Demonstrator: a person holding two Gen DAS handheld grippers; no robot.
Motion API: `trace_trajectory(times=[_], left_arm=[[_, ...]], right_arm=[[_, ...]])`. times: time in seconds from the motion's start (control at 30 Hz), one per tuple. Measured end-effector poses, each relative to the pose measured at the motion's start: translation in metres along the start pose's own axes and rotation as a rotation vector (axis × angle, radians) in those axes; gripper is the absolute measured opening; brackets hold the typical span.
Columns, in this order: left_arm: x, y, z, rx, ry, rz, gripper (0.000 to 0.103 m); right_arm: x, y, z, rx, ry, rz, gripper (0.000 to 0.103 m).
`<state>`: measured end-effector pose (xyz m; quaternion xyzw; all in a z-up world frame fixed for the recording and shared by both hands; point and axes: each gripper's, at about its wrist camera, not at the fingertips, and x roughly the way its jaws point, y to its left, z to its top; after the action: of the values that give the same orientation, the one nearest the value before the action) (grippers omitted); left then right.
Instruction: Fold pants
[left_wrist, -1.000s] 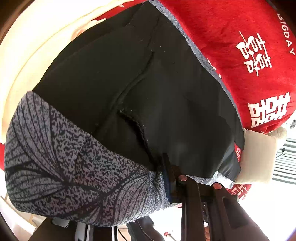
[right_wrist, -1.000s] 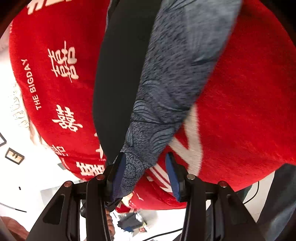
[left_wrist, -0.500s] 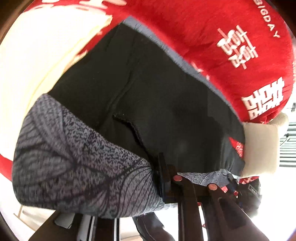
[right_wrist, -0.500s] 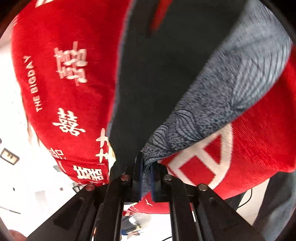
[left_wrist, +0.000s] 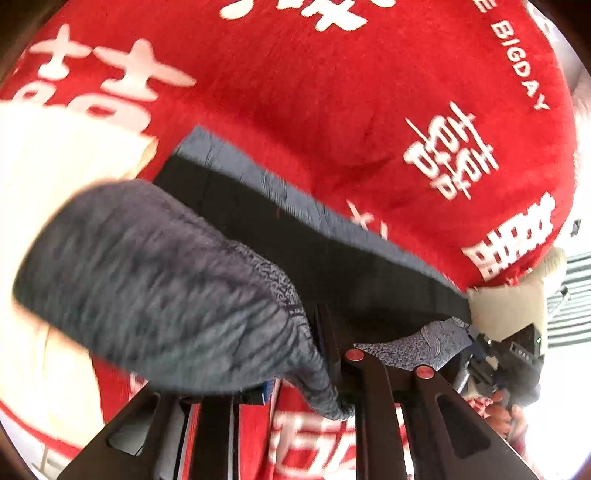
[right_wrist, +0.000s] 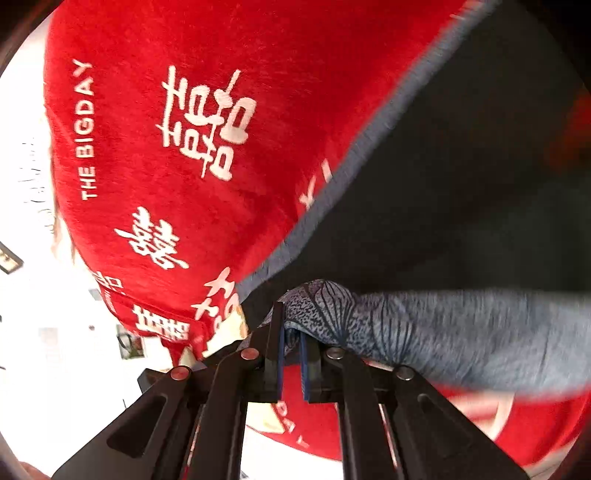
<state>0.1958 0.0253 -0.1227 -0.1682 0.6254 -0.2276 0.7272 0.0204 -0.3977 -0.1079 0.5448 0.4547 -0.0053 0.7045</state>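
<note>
- Left wrist view, far left: the grey patterned end of the pants (left_wrist: 159, 295) now hangs lifted and blurred over the red blanket (left_wrist: 332, 110), where a second ago it lay spread low, with much more of the black panel showing flat beyond it.
- Just right of it, the left gripper (left_wrist: 332, 369) has its jaws drawn nearly together, nipping a gathered pleat of that grey cloth; over the last second they narrow a little and the fabric never leaves them.
- Further right in the same view, a black band edged in grey runs slantwise across the blanket toward its right-hand corner, so part of the garment is still down on the bedding.
- At that corner the right gripper (left_wrist: 476, 347) shows small, with a patterned tip of the pants pulled taut to it.
- Right wrist view, middle: the right gripper (right_wrist: 291, 350) has its jaws closed hard on a bunched edge of the grey patterned pants (right_wrist: 443, 332); a second ago they stood apart with the cloth loose between them, so this pinch is new.
- To the right, the held cloth stretches off blurred, and the black panel lies behind it on the red blanket (right_wrist: 184, 110).
- My reading: with both ends now gripped and raised off the bedding, the fold-over looks under way rather than finished.
</note>
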Motion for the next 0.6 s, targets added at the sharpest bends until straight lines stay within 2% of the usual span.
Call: trace_trajectory(times=[0.2,0.27,0.37,0.5,0.53,0.57,0.6], left_arm=[[0.059,0.005,0.055,-0.007,-0.006,0.06,0.02],[0.079,0.008,0.066,0.002,0.007,0.089,0.02],[0.101,0.014,0.076,0.0,0.042,0.113,0.022],[0.091,0.012,0.075,-0.003,0.073,0.11,0.027],[0.085,0.009,0.073,0.007,0.079,0.119,0.028],[0.08,0.005,0.071,0.016,0.084,0.124,0.029],[0.072,0.0,0.067,0.03,0.083,0.142,0.039]], right_arm=[[0.069,-0.003,0.08,-0.052,0.12,-0.114,0.007],[0.091,-0.011,0.097,-0.063,0.153,-0.152,0.008],[0.119,-0.024,0.111,-0.081,0.186,-0.195,0.008],[0.124,-0.024,0.116,-0.073,0.206,-0.19,0.012],[0.122,-0.018,0.117,-0.086,0.216,-0.202,0.021],[0.118,-0.009,0.117,-0.114,0.221,-0.219,0.036],[0.113,0.002,0.115,-0.153,0.22,-0.23,0.044]])
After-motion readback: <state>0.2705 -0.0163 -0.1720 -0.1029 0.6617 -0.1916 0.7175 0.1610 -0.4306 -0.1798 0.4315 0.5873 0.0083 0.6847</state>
